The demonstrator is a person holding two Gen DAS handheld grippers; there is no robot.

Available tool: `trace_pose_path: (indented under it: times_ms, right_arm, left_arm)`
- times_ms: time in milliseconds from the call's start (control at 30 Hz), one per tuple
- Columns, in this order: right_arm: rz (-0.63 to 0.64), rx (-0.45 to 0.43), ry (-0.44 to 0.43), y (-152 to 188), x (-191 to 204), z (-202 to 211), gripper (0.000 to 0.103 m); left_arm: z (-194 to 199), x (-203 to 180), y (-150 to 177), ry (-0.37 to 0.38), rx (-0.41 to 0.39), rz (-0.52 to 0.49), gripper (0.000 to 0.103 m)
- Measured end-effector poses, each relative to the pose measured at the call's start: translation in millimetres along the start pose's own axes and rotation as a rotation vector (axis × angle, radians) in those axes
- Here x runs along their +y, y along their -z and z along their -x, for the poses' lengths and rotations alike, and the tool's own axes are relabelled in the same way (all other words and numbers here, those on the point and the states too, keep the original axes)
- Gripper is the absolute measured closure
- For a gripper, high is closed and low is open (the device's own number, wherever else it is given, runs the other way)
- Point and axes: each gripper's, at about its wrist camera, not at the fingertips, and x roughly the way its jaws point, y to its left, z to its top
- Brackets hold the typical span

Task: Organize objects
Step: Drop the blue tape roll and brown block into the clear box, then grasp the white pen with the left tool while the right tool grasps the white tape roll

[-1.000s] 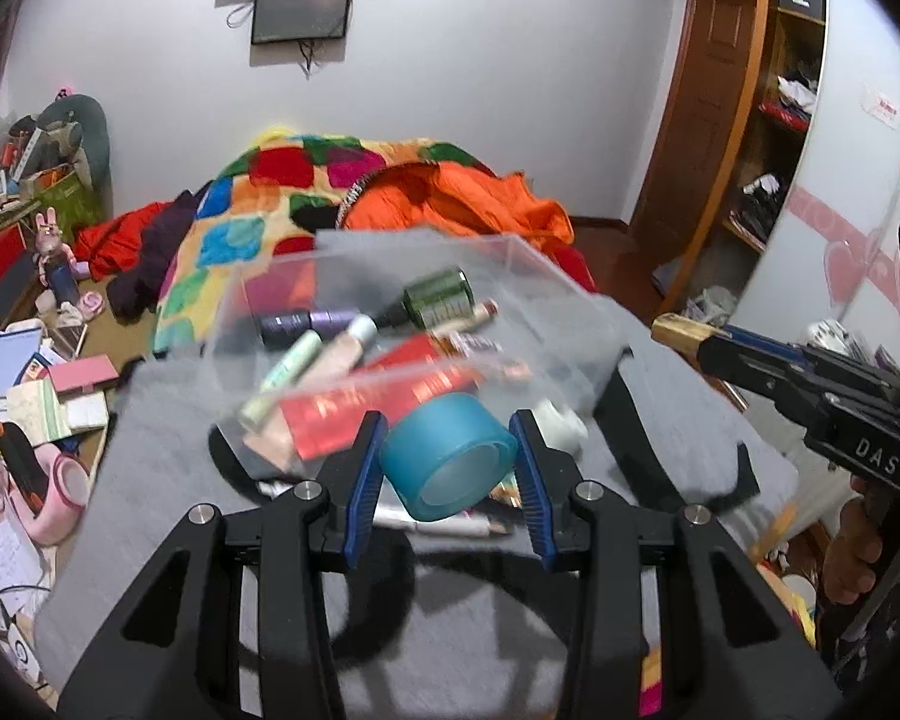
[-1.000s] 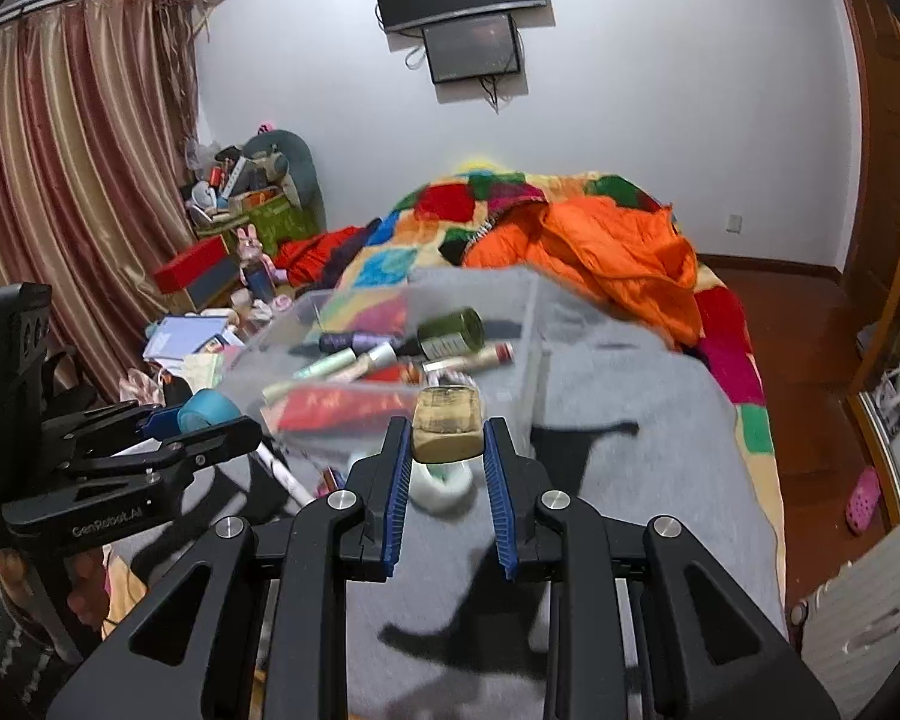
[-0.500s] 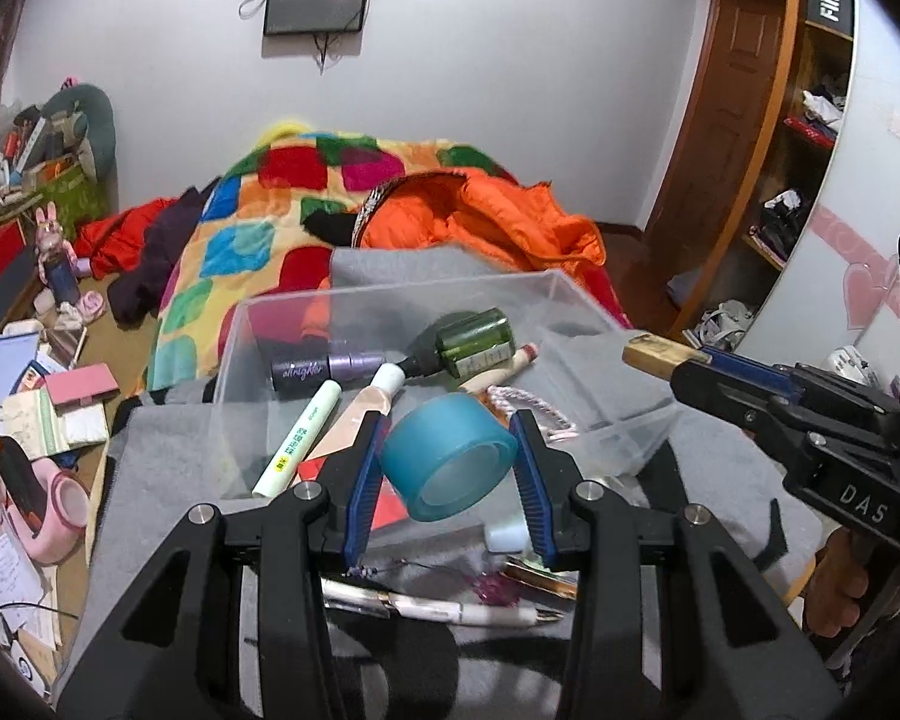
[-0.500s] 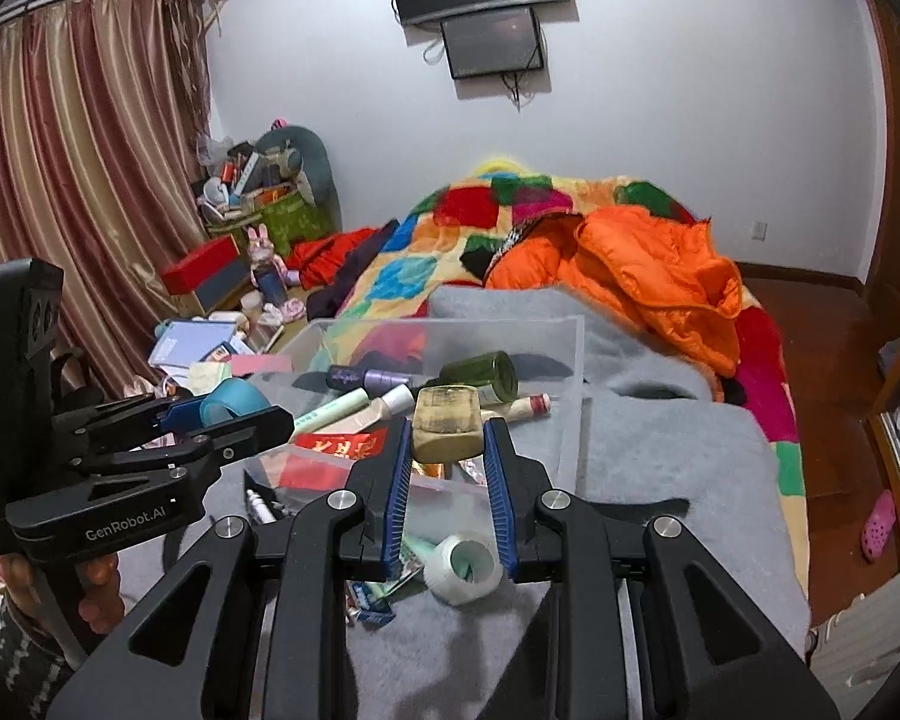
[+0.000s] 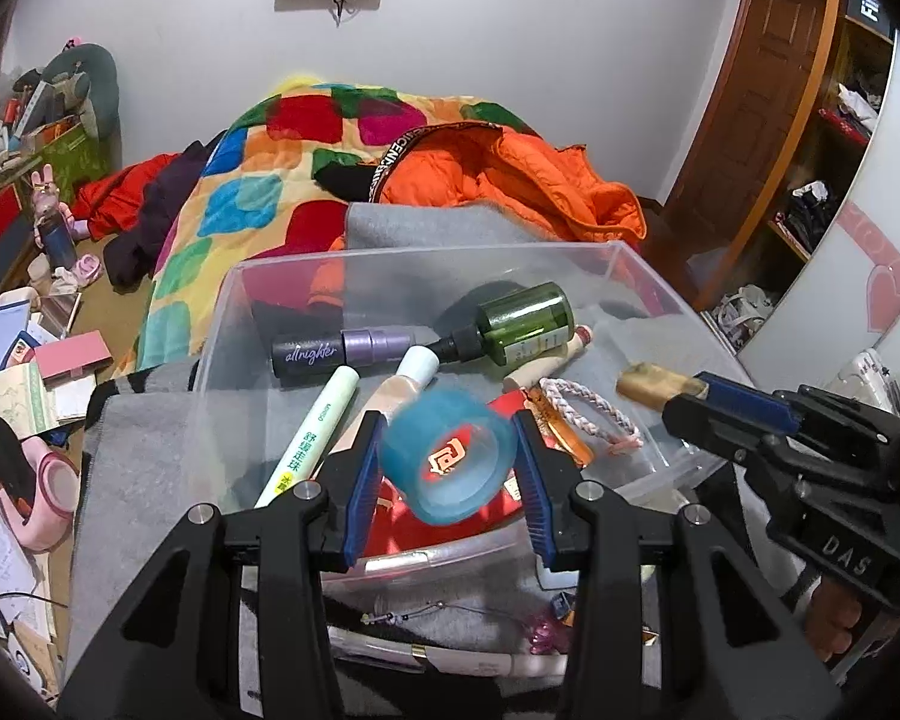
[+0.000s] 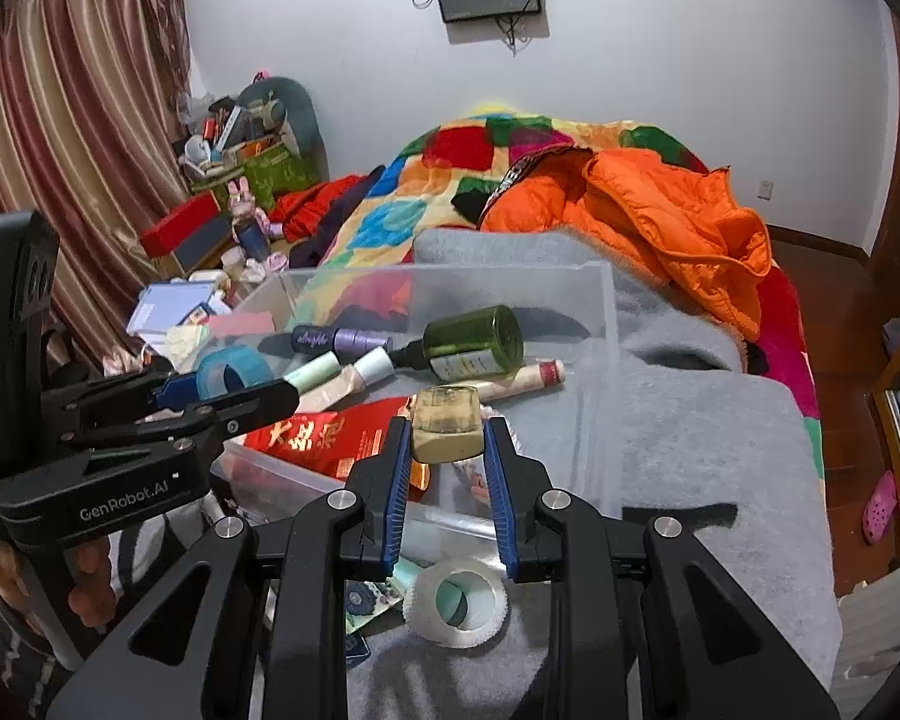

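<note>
On the left, the left gripper [image 5: 448,462] is clamped on a roll of blue tape [image 5: 448,463], held above the near edge of the clear plastic bin [image 5: 654,276] that sits on the grey blanket [image 5: 138,468]. Inside the bin lie a pale green tube [image 5: 315,432], a purple bottle [image 5: 345,349], a green glass bottle [image 5: 525,319], a braided bracelet [image 5: 588,405] and a red packet [image 6: 330,435]. Further right, the right gripper [image 6: 446,441] is closed on a small gold-coloured block [image 6: 447,429], also over the bin. A white tape roll [image 6: 457,603] lies on the blanket just in front of the bin.
</note>
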Motion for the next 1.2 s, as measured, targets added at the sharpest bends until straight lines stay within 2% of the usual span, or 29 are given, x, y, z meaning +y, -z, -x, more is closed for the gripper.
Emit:
trace_pose_path:
  times_ms: [133, 400, 533, 733, 967, 1200]
  right_arm:
    - [0.015, 0.004, -0.005, 4, 2, 2, 0.080]
    - [0.024, -0.024, -0.019, 10, 3, 23, 0.080]
    - [0.024, -0.032, -0.023, 16, 2, 35, 0.080]
    - [0.022, -0.028, -0.019, 32, -2, 47, 0.073]
    - [0.009, 0.025, -0.020, 52, -10, 41, 0.062]
    - [-0.033, 0.083, -0.023, 60, -17, 20, 0.059]
  left_arm:
    - [3, -1, 5, -0.011, -0.001, -0.011, 0.060]
    - [35, -1, 13, -0.047, -0.064, -0.047, 0.046]
    - [47, 7, 20, -0.057, -0.068, -0.040, 0.040]
    - [55, 10, 39, -0.066, -0.052, -0.043, 0.039]
    - [39, -10, 63, -0.014, 0.032, -0.137, 0.039]
    - [4, -10, 66, 0.055, 0.156, -0.132, 0.039]
